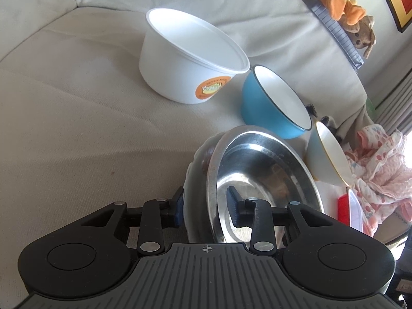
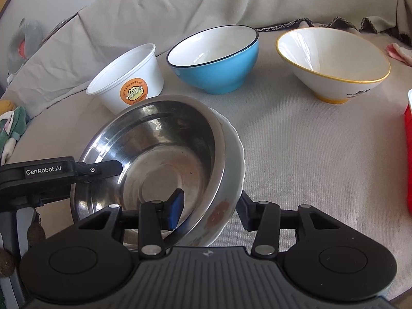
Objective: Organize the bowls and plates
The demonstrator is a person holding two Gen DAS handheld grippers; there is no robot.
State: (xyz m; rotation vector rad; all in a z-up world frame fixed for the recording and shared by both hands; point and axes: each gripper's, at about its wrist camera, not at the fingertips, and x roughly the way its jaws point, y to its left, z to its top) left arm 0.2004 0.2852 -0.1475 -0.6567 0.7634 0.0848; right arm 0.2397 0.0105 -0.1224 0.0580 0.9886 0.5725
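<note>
A steel bowl [image 1: 260, 170] [image 2: 154, 152] is nested in a white floral bowl [image 1: 193, 180] [image 2: 229, 180]; the pair is held tilted above the couch seat. My left gripper [image 1: 206, 206] [image 2: 103, 170] is shut on their rims, one finger inside the steel bowl, one outside the white bowl. My right gripper [image 2: 209, 211] is shut on the opposite rims the same way. A white plastic tub [image 1: 188, 56] [image 2: 128, 79], a blue bowl [image 1: 275, 100] [image 2: 216, 56] and a yellow-rimmed white bowl [image 1: 329, 152] [image 2: 332, 61] stand in a row behind.
All rests on a beige-covered couch seat [image 1: 77, 116] [image 2: 309, 154]. A pink patterned cloth [image 1: 381, 170] lies beyond the yellow-rimmed bowl. A red and white object [image 2: 408, 154] [image 1: 347, 208] sits at the right edge. Plush toys [image 1: 345, 7] sit on the backrest.
</note>
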